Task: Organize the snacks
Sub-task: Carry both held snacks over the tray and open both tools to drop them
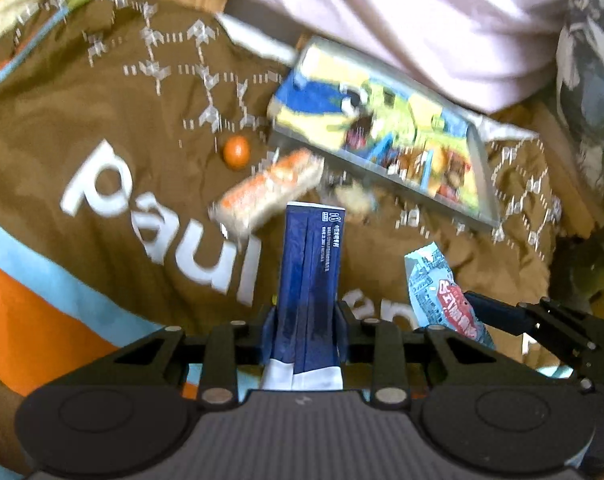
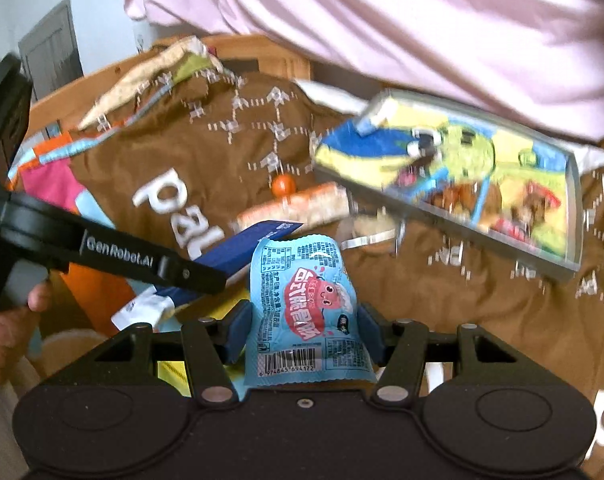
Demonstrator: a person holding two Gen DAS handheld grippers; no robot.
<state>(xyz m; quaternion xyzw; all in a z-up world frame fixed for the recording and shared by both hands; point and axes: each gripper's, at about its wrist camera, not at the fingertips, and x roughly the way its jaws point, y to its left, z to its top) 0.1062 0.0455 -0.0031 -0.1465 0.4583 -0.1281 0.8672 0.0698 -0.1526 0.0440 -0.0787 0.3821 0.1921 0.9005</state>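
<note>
A brown printed cloth (image 1: 102, 128) lies under everything. On it, the colourful tray (image 1: 382, 128) sits at the far side, the orange-and-white snack bar (image 1: 270, 192) just beside its near edge, a small orange ball (image 1: 236, 152) close by. My left gripper (image 1: 306, 312) has its fingers clamped on the dark blue packet (image 1: 310, 264); my right gripper (image 2: 302, 320) has its fingers clamped on the light blue snack bag (image 2: 302, 300).

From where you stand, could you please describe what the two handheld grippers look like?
Both are matte black linkage frames with silver pivot pins and dark blue finger pads. The left gripper carries white "GenRobot.AI" lettering on its arm; the right gripper has round black housings.
</note>
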